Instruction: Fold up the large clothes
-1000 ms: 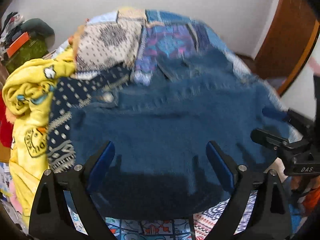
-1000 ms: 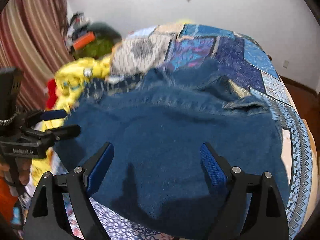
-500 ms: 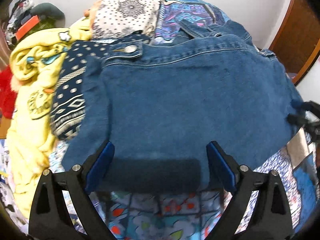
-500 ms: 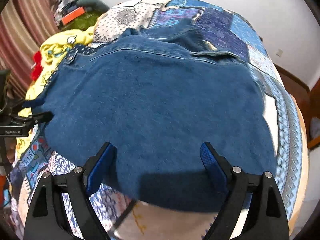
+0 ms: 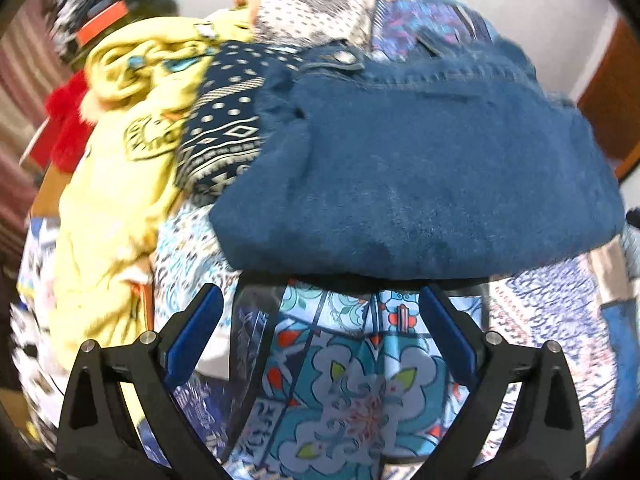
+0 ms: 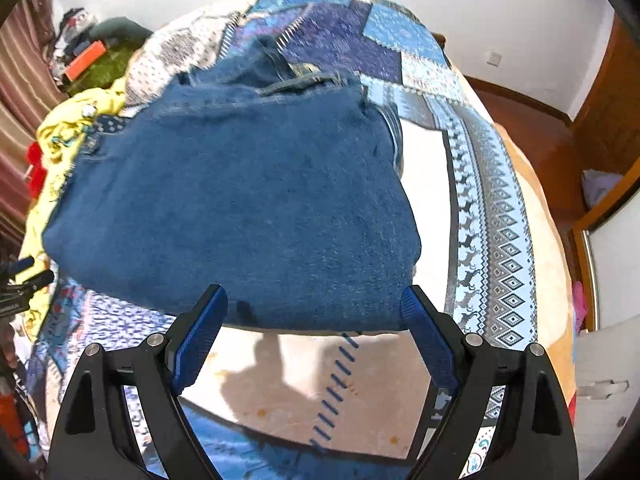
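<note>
A folded dark blue denim garment lies flat on the patchwork bedspread; it also fills the middle of the right wrist view. My left gripper is open and empty, just short of the denim's near fold edge. My right gripper is open and empty, its fingertips level with the denim's near edge at its right corner. The left gripper's tips show at the far left of the right wrist view.
A yellow printed garment and a navy patterned cloth lie left of the denim. A red item and clutter sit further left. The bed's right edge drops to a wooden floor and cabinet.
Both grippers have drawn back toward me from over the denim to its near edge. The denim now lies settled in a folded rectangle.
</note>
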A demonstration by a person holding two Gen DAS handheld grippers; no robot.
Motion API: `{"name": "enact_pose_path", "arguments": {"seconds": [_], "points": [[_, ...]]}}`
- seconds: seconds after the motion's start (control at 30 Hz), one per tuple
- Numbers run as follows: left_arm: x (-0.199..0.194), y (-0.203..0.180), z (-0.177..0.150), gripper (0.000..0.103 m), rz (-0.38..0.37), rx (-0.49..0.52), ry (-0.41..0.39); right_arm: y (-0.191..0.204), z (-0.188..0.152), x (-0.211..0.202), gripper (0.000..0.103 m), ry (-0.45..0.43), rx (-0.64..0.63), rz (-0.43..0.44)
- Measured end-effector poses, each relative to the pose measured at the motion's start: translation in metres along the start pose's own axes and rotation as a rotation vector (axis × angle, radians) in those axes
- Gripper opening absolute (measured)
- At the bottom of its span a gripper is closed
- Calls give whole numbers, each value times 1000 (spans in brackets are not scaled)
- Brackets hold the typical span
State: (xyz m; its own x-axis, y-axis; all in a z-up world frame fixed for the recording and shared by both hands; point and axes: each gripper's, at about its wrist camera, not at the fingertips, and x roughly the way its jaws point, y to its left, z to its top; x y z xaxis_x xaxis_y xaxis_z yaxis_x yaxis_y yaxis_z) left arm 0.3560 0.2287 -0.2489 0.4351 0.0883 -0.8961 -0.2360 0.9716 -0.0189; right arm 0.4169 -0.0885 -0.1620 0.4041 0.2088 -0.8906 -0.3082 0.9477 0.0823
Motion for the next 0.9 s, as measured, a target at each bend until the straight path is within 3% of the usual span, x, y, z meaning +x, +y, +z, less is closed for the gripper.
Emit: {"name": "enact_pose_path", "arguments": {"seconds": [0.1, 0.17, 0.27, 0.5, 0.67, 0.8, 0.9], "points": [[-17, 12, -4, 99, -85, -102, -47, 8, 2, -15, 87, -53, -15, 10], [-21, 21, -5, 99, -235, -212, -62, 17, 5, -23, 87, -90, -22, 27], [-10, 27, -8, 99, -396, -353, -39, 28, 5, -27, 88, -133, -9, 70], [45, 33, -18, 99, -627, -571, 42, 48, 0, 20, 90, -49, 12, 165], [69, 30, -11, 94, -687, -607, 27, 52, -2, 35, 91, -34, -9, 156], [79, 34, 8, 90, -778, -646, -19, 56, -4, 38, 102, -47, -46, 168], [74, 35, 16, 90, -816, -647, -74, 59, -6, 40, 103, -52, -74, 154]]}}
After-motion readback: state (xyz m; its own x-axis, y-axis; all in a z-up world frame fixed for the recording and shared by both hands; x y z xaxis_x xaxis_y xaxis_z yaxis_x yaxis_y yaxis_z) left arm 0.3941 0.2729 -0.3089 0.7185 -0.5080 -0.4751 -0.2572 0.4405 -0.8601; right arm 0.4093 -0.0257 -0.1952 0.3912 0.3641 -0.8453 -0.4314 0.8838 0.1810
